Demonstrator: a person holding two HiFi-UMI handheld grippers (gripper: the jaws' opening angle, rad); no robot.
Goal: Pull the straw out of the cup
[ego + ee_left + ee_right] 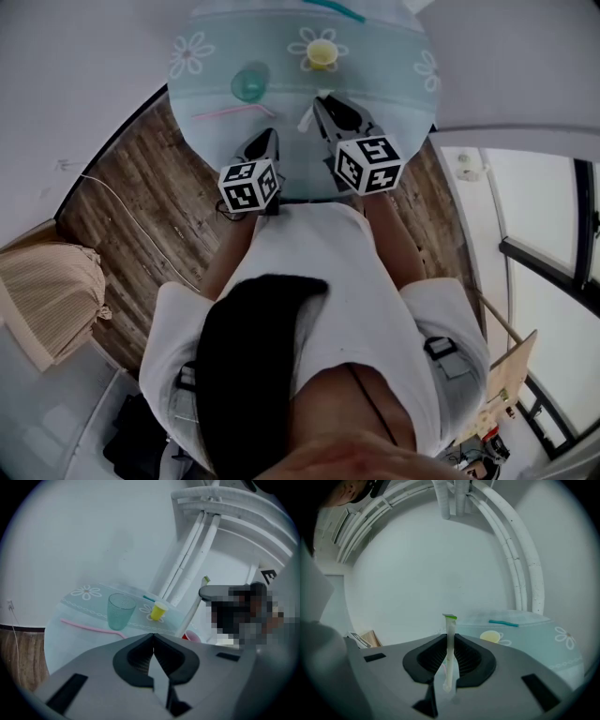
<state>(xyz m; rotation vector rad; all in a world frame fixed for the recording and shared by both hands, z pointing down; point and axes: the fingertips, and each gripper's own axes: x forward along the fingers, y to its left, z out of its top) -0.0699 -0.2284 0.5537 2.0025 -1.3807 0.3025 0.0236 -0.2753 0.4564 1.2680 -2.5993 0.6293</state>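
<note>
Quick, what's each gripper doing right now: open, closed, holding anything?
Left gripper: closed, nothing in it.
Right gripper: closed on a white straw with a green tip.

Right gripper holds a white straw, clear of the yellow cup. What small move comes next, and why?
Probably lower the right gripper to the round floral-cloth table and open it: its jaws are shut on the thin white green-tipped straw, which is clear of the small yellow cup, and a pink straw lies flat on the cloth nearby.
</note>
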